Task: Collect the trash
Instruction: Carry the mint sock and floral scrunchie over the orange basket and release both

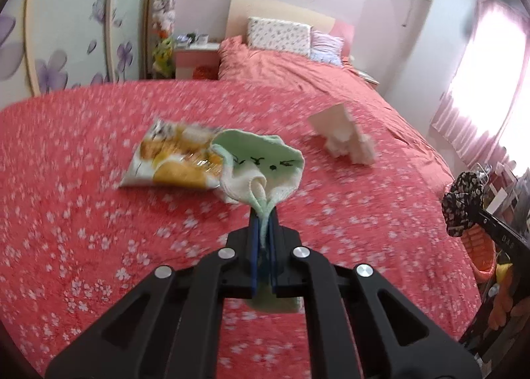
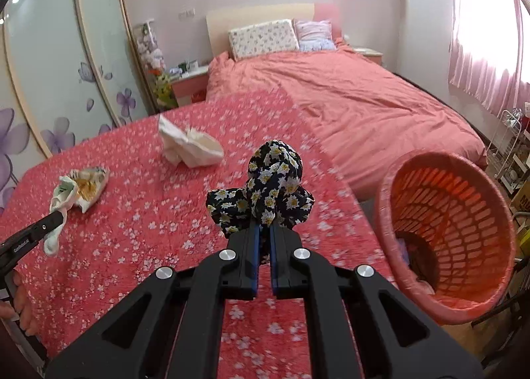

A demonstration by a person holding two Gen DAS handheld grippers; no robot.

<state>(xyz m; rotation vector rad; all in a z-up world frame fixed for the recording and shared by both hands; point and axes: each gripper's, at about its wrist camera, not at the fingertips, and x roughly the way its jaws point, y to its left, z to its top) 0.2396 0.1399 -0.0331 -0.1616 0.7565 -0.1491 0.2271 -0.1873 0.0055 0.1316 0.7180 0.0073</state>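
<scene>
Ahead of you stretches the bed (image 2: 381, 104) in its plain coral cover, and nearer lies the red floral spread (image 1: 82, 213), which carries the loose items. To your right the orange slatted basket (image 2: 447, 233) stands just off the spread's edge, tilted with its mouth toward you. On the spread, a crumpled white paper wad (image 2: 190, 145) lies near the far side, and a yellow-and-white snack wrapper (image 1: 172, 160) lies just beside the green cloth. Your left hand-held gripper (image 1: 263, 223) is closed tight on a pale green cloth (image 1: 261, 163), which bunches up past the fingertips and hangs below them, overlapping the wrapper's near edge in the left view; whether the two touch you cannot tell. Your right hand-held gripper (image 2: 263, 230) is clamped on a black flower-print fabric bundle (image 2: 268, 193), held above the spread and left of the basket.
</scene>
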